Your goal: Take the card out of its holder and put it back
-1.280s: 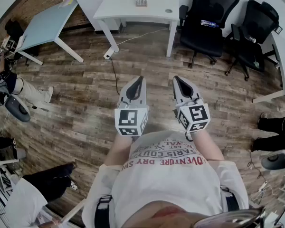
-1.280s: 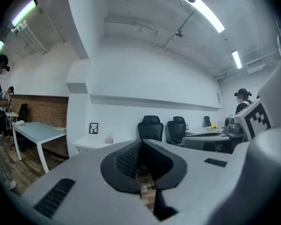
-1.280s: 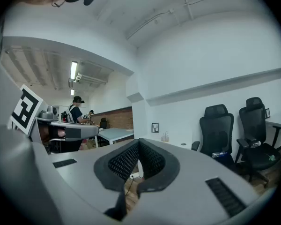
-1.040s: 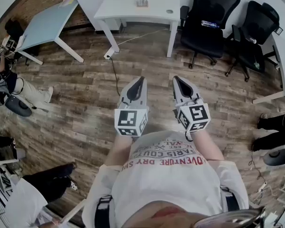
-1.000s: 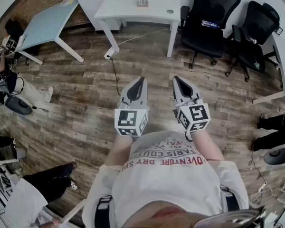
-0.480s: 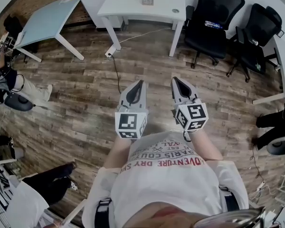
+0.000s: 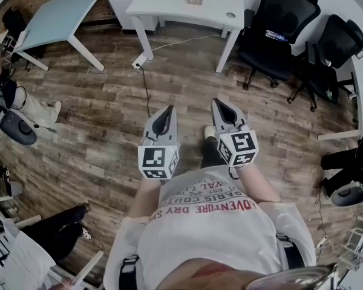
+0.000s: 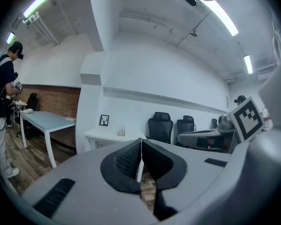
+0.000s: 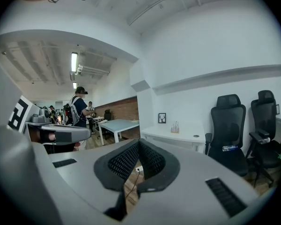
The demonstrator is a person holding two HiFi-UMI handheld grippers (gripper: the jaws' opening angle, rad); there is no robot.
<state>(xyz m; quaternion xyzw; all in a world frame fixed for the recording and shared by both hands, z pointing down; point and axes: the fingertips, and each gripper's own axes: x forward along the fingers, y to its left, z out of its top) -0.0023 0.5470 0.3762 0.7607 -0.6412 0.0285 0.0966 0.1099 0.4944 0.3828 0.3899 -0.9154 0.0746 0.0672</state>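
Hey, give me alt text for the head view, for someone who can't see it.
Seen from above, a person holds a left gripper and a right gripper, both shut and empty, out over a wood floor. Ahead stand a white table and black chairs.

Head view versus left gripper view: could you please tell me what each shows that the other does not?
Only the head view: the cable on the floor and the person's printed shirt. Only the left gripper view: ceiling lights and a small framed picture. Both: the white table, the black chairs and the shut left gripper.
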